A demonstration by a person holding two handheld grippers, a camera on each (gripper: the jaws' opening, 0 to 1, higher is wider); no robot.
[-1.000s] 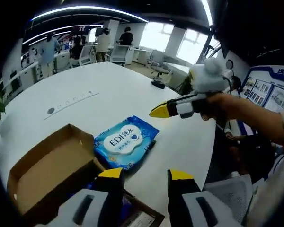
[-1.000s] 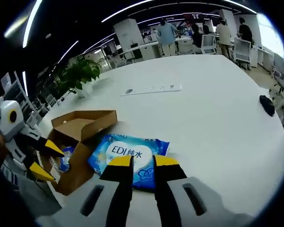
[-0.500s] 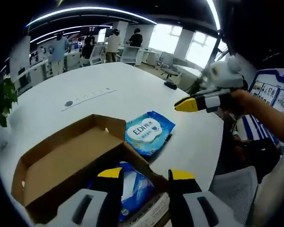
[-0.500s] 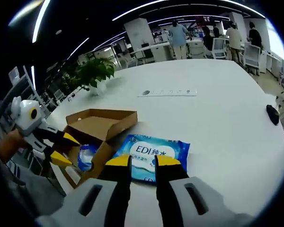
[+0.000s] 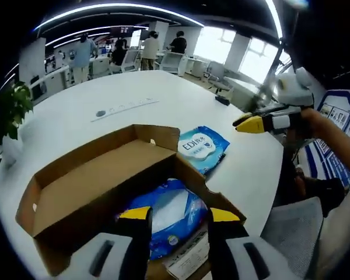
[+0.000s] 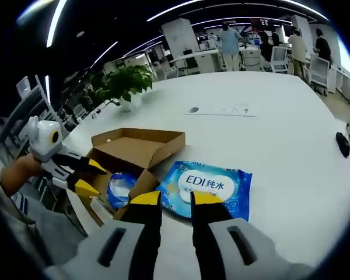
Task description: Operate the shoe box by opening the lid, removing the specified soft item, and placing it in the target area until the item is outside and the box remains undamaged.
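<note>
A brown cardboard shoe box (image 5: 87, 186) lies open on the white table, its lid folded back. Inside it is a blue soft wipes pack (image 5: 163, 219). My left gripper (image 5: 179, 216) hovers just above that pack, open with nothing between its jaws. A second blue wipes pack (image 5: 201, 149) lies flat on the table just beyond the box. My right gripper (image 5: 245, 123) hangs in the air past it, jaws close together and holding nothing. In the right gripper view, my right gripper (image 6: 175, 198) is above the table pack (image 6: 209, 186). The box (image 6: 140, 149) and left gripper (image 6: 88, 178) are to its left.
A power strip (image 5: 125, 108) lies further out on the table (image 5: 70, 125). A potted plant (image 6: 128, 84) stands at the table's edge. A small black object (image 6: 344, 144) rests near the far rim. A grey chair (image 5: 291, 233) is beside the person. People stand at desks behind.
My left gripper has come in over the open box, so the pack inside now shows under its jaws. My right gripper has drawn back from the table pack. Neither has taken hold of anything.
</note>
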